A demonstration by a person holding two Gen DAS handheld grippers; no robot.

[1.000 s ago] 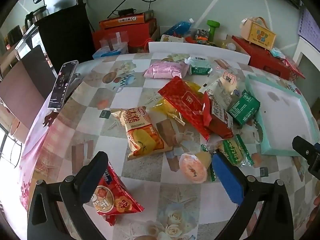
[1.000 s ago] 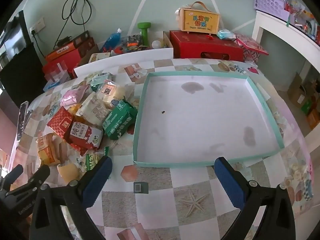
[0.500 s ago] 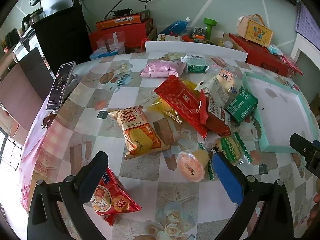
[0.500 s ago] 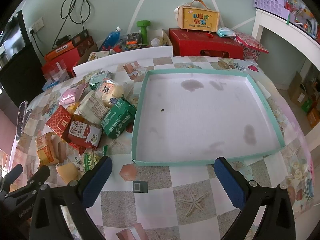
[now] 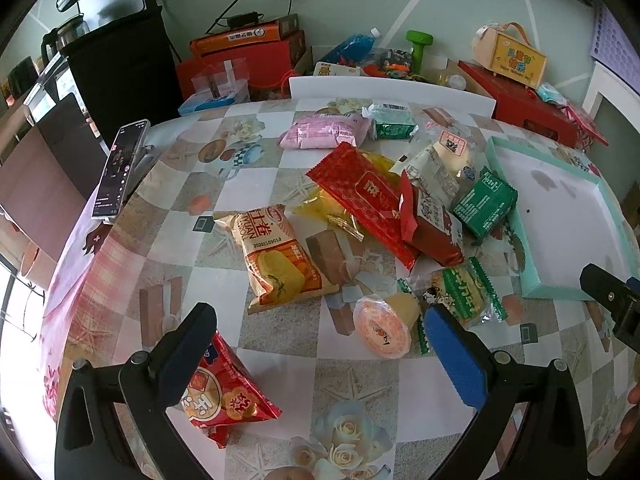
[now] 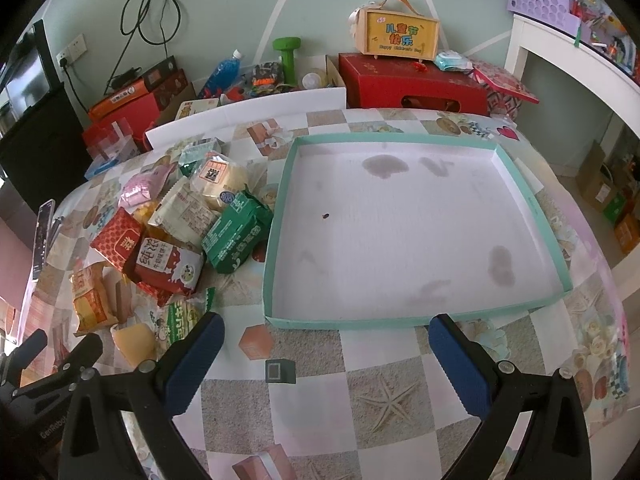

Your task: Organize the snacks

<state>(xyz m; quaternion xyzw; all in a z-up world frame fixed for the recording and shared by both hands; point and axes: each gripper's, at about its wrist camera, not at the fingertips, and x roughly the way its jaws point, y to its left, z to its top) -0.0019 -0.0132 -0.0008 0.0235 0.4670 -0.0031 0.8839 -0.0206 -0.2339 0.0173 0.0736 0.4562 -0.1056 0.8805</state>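
Both claws released above table: left claw (image 5: 320,344) facing snack pile, right claw (image 6: 326,354) with shallow mint-rimmed white cardboard tray (image 6: 532,208) at 12 o'clock.

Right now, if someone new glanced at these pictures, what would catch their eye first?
Probably the heap of bright snack packets crowded on the checked tablecloth, left of the big mint-rimmed tray, which holds no snacks. Next, a red crisp bag lying apart beside the open left gripper.

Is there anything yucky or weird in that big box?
Yes. The teal-rimmed tray holds no snacks, but its white floor has several greyish stains and one tiny dark speck, like a crumb or a bug; too small to tell.
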